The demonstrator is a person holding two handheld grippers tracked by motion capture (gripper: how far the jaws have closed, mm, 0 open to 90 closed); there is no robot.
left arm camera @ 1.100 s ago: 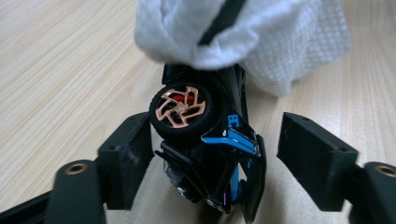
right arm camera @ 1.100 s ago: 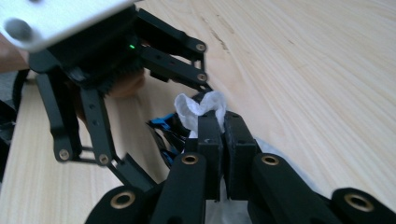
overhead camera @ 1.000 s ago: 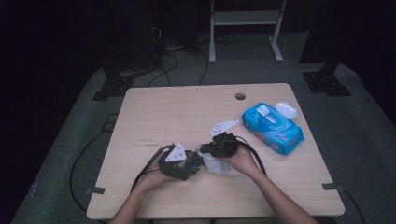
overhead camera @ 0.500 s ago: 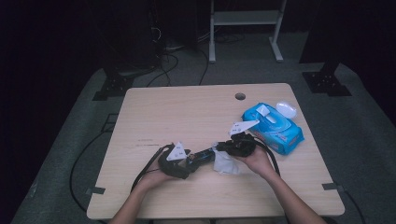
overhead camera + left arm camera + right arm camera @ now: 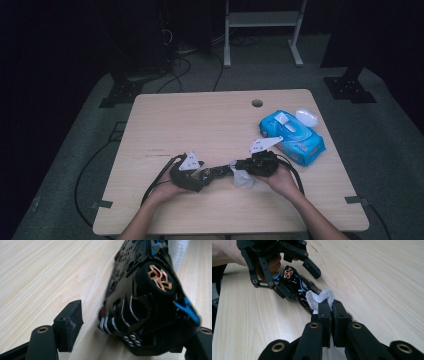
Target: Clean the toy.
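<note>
A black toy car (image 5: 140,290) with blue trim and copper-spoked wheels lies tilted on the table between the jaws of my left gripper (image 5: 135,327). It leans on the right jaw, and a gap separates the left pad (image 5: 71,320) from it. My left gripper (image 5: 212,174) is open, near the front edge. My right gripper (image 5: 330,310) is shut on a crumpled white wipe (image 5: 319,296), which touches the car's (image 5: 298,288) near end. In the high view the right gripper (image 5: 239,167) sits just right of the car (image 5: 220,172), with the wipe (image 5: 243,180) below its tips.
A blue pack of wipes (image 5: 292,135) lies at the table's right side, with a white lid (image 5: 306,117) behind it. A cable hole (image 5: 257,103) is near the wooden table's (image 5: 200,125) far edge. Cables trail off the left front.
My right gripper has drawn to the right with the wipe, away from the left gripper. The left hand and the car have stayed put.
</note>
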